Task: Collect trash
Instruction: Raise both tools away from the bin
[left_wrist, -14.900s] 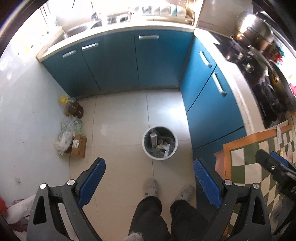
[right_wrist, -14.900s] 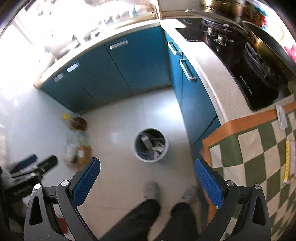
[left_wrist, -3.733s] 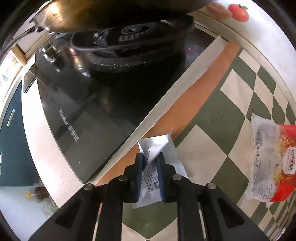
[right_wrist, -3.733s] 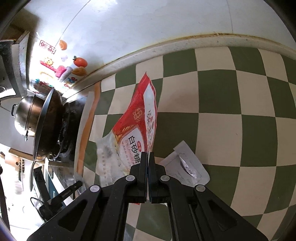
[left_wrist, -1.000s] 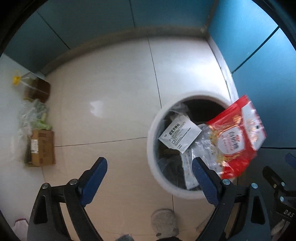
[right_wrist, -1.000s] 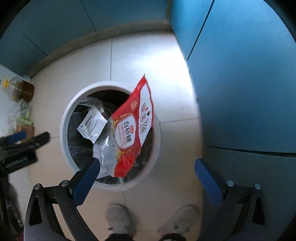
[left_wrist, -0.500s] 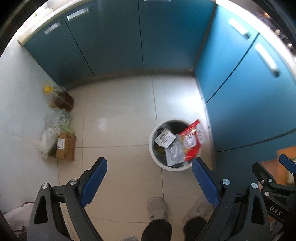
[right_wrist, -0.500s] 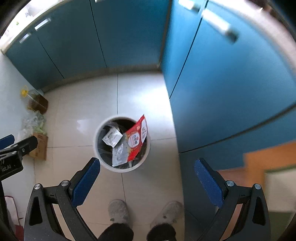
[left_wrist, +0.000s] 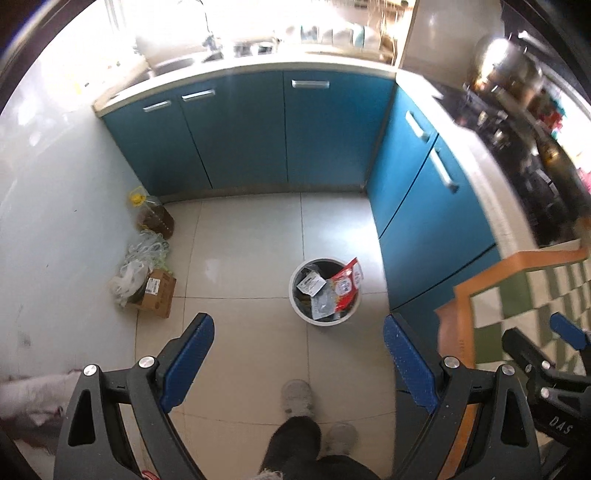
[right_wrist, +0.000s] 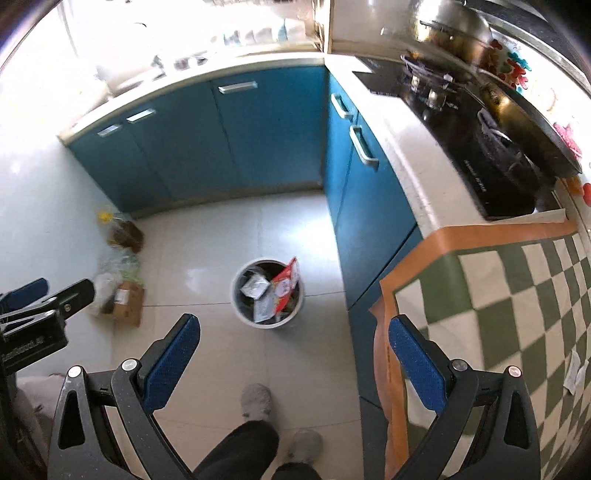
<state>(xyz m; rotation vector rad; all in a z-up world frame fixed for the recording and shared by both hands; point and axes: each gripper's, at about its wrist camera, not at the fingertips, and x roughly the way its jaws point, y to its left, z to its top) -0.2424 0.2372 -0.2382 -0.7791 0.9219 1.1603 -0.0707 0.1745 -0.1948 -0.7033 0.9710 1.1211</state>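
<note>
Both cameras look down from well above the kitchen floor (left_wrist: 255, 258). Left gripper (left_wrist: 297, 354): fingers spread wide, blue pads apart, nothing between them. Right gripper (right_wrist: 293, 350): fingers likewise wide, nothing held. In the left wrist view the right gripper shows at the right edge, over the checked mat; in the right wrist view the left gripper shows at the left edge. Trash bin (left_wrist: 301, 314), white, round, stands on the floor tiles near the blue cabinets (left_wrist: 406, 221), just beyond the person's feet. Inside the bin: red and white bag (left_wrist: 345, 286), leaning against the rim on the cabinet side with its top corner sticking up above the rim; white printed packet (left_wrist: 312, 282) lying on top of the other contents on the opposite side; a clear wrapper below these, details too small to read. Same layout confirmed in the right wrist view: bin (right_wrist: 240, 306), red bag (right_wrist: 286, 280), white packet (right_wrist: 255, 285). Desk with green and white checked mat (right_wrist: 517, 295), orange border, at right; one small white paper scrap (right_wrist: 574, 371) lies on it near the right edge. Black stove (right_wrist: 480, 147) with pan and pot beyond the mat. By the left wall: cardboard box (left_wrist: 155, 293), plastic bags (left_wrist: 142, 254), oil bottle with yellow cap (left_wrist: 151, 216). Person's dark trouser legs (left_wrist: 295, 443) and grey slippers at bottom centre.
</note>
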